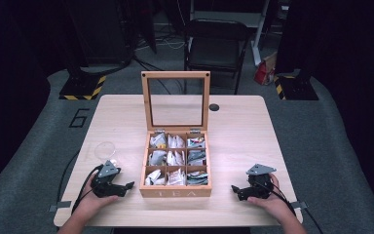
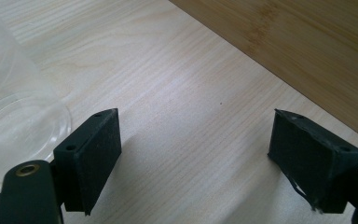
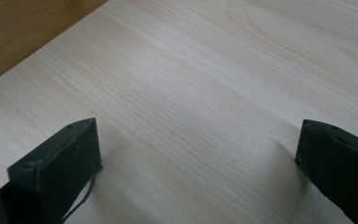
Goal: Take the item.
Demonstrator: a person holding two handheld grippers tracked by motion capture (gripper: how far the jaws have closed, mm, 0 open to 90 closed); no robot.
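Note:
A wooden tea box marked TEA stands open mid-table, its glass lid upright, with several compartments holding tea bags. My left gripper rests on the table left of the box, jaws open and empty, pointing toward the box wall. A clear plastic cup stands just behind that gripper; its base lies left of the jaws. Right of the box my right gripper rests on the table, open with only bare wood between its jaws; the box side is at upper left.
The light wooden table has a small dark round hole at the back. A black folding chair stands beyond the far edge. Cables trail from both grippers off the near edge.

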